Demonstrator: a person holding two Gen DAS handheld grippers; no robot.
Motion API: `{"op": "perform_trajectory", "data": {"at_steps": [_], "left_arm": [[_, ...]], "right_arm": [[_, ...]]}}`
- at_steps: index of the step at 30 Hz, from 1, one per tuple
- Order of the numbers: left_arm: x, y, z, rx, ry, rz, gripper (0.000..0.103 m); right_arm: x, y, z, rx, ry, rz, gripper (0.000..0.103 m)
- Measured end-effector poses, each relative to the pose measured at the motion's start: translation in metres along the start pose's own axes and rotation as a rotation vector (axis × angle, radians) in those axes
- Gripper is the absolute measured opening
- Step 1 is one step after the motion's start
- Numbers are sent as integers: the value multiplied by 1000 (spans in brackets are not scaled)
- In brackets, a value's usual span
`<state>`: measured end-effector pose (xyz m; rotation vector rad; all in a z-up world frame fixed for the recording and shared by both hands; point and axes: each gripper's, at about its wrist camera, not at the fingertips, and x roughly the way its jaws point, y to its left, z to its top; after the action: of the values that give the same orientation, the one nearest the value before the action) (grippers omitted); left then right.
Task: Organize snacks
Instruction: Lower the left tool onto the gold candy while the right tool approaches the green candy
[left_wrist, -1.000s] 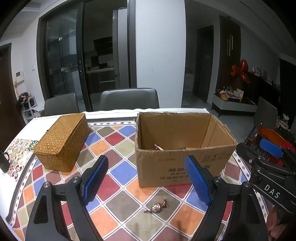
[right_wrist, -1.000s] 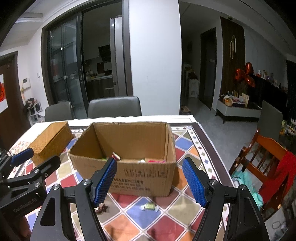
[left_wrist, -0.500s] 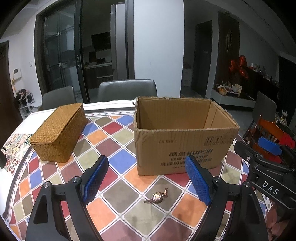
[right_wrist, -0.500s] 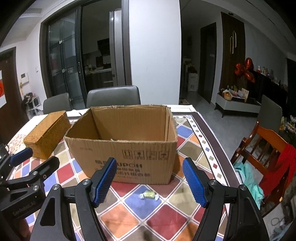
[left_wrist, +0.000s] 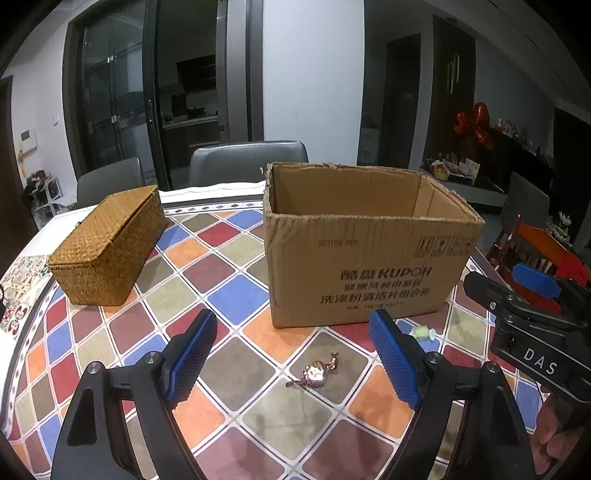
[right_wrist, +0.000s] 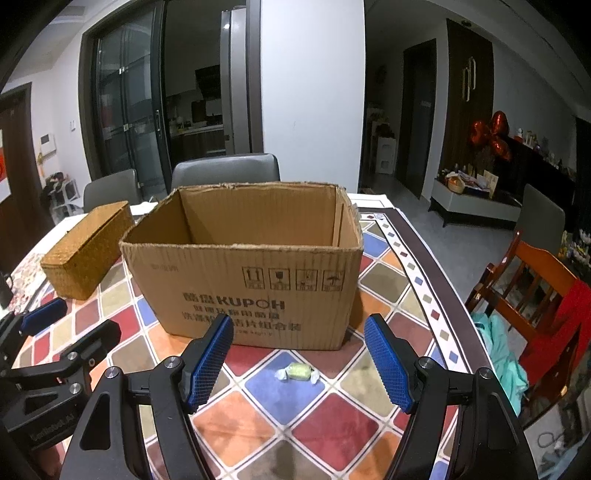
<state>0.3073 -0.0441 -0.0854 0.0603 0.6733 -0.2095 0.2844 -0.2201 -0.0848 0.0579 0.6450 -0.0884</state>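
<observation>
Gaping empty, left claw (left_wrist: 293, 354), right claw (right_wrist: 299, 360), carton (right_wrist: 251, 273) interior hidden

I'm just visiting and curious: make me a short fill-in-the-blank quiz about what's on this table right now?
1. The cardboard box stands with its top ____.
2. The green candy lies on the tablecloth in front of the right gripper, whose fingers are ____.
3. The woven basket has its lid ____.
4. The gold-wrapped candy lies ____ the box.

Missing words: open; open; closed; outside
</observation>
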Motion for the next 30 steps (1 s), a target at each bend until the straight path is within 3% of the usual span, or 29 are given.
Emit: {"op": "perform_trajectory", "data": {"at_steps": [15,30], "left_arm": [[21,1,-34,21,-12,-30,81],[59,-3,-53,62,66,-59,67]], "right_arm": [[24,6,-37,-18,3,-9,74],[58,7,-55,-31,72,-7,74]]}}
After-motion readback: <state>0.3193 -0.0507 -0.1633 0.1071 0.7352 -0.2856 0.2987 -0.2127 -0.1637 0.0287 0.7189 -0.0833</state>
